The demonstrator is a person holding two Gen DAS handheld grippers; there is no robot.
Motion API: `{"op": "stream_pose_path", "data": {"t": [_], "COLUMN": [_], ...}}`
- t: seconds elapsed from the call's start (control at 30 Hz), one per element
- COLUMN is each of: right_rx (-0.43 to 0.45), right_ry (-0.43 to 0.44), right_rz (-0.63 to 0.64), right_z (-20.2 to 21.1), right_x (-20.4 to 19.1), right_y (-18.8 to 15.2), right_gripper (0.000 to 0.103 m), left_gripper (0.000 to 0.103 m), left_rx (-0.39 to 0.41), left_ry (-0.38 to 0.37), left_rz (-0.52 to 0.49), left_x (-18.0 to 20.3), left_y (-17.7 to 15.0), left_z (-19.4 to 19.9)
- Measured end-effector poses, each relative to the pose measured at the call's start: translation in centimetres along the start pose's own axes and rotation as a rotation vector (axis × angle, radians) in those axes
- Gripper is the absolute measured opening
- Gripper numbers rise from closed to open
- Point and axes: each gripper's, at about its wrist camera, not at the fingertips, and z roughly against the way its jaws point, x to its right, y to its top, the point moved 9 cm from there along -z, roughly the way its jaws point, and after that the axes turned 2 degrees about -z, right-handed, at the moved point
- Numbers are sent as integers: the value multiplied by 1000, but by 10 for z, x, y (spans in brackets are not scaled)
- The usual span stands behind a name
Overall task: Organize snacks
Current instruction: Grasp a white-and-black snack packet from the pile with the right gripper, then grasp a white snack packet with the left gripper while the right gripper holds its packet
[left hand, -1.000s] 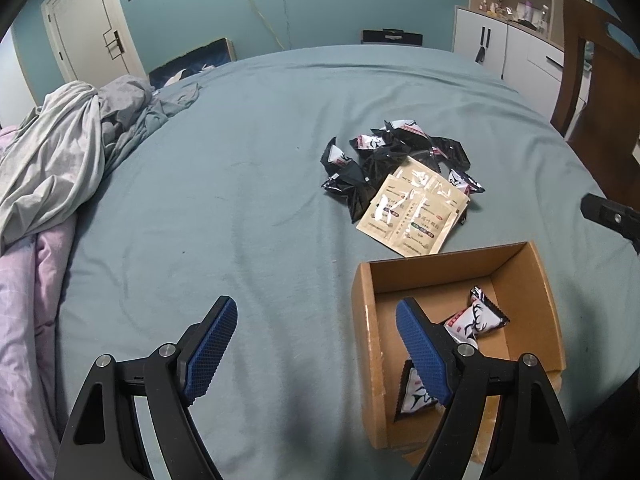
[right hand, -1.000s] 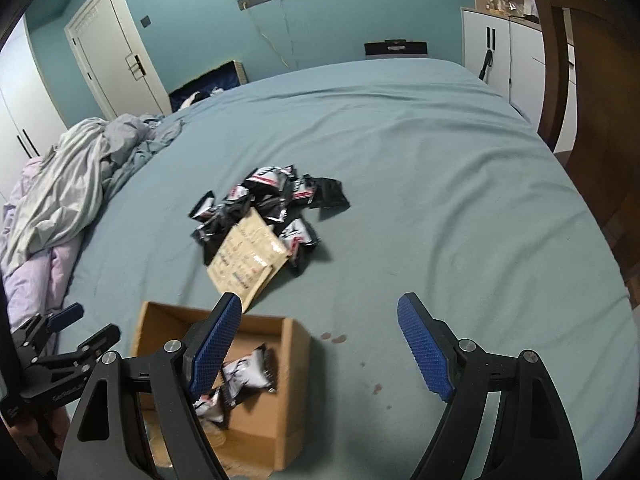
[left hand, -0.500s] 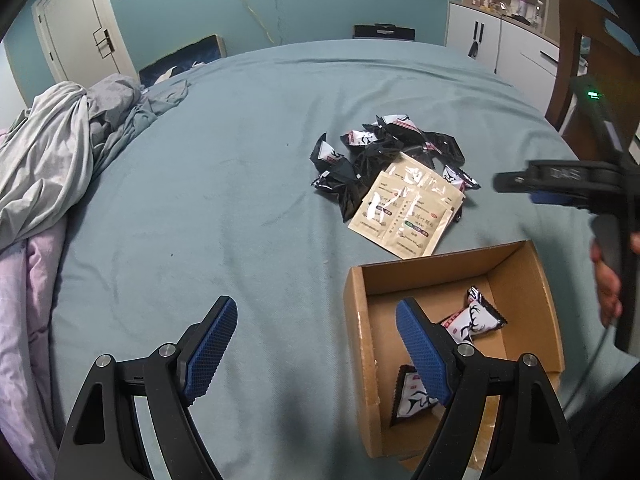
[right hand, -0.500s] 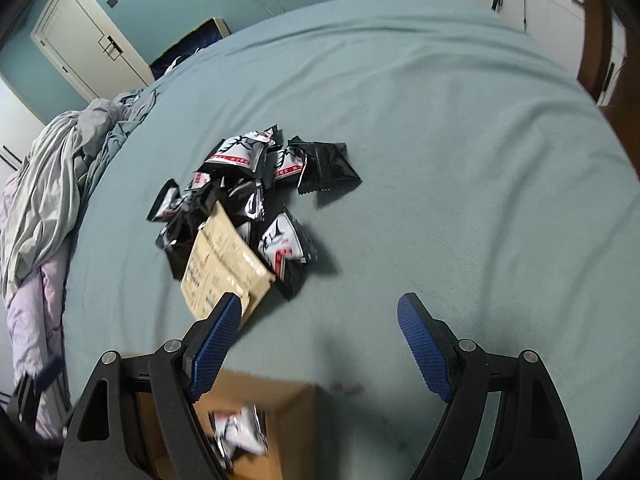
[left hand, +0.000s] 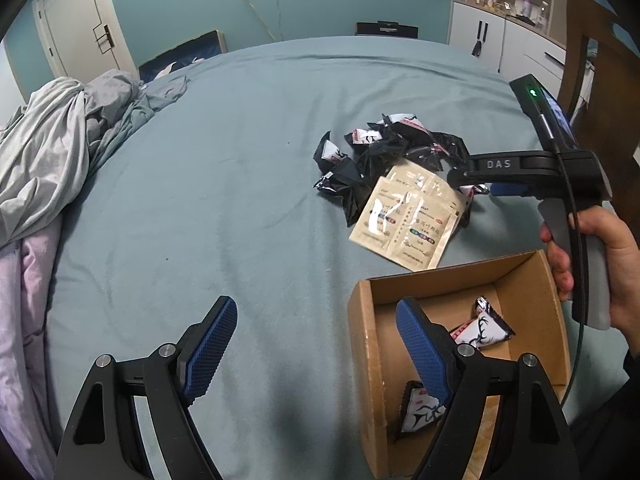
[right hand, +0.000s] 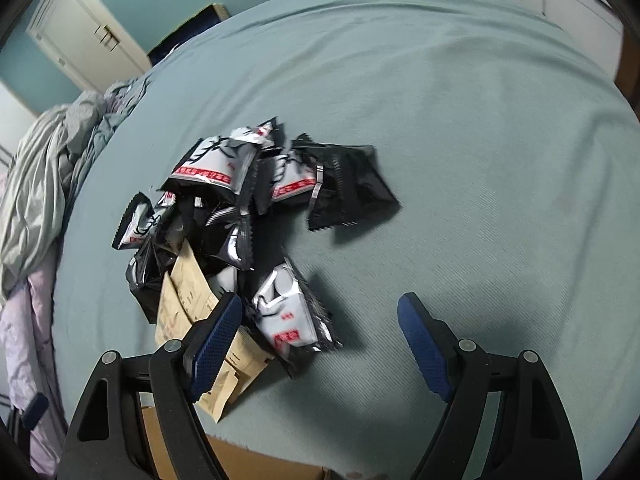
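Note:
A pile of black-and-white snack packets (left hand: 384, 152) (right hand: 240, 200) lies on the blue bed cover, with tan sachets (left hand: 408, 220) (right hand: 188, 300) at its near side. A cardboard box (left hand: 360, 344) holds two snack packets (left hand: 480, 330). My left gripper (left hand: 316, 348) is open and empty, its right finger over the box's left wall. My right gripper (right hand: 320, 340) is open and empty, low over the pile's near edge, with one white packet (right hand: 286, 312) between its fingers' line. It also shows in the left wrist view (left hand: 500, 178).
Crumpled grey and pink bedding (left hand: 48, 152) lies at the left. A wooden chair (left hand: 592, 60) and white cabinets (left hand: 492, 36) stand at the right. The box's edge (right hand: 248, 460) shows at the bottom of the right wrist view.
My right gripper has moved forward and down from beside the box to the near edge of the snack pile. The left gripper has stayed almost still, open.

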Motion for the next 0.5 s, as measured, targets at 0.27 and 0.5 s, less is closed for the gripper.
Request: {"op": "stream_pose_path", "data": {"t": [0.27,0.5], "right_rx": [-33,95], "right_ry": [33,5], "right_rz": [46,23], "right_z": [-12,46], "right_x": [-15,-14], "right_y": [2,0], "right_gripper": [41,39], "left_gripper": [83,83], "left_rx": [-6,9], "left_ry": [-6,12], "left_rz": [25,-2], "left_x": [-2,-1], "left_y": [1,1], "left_z": [-2,-1]}}
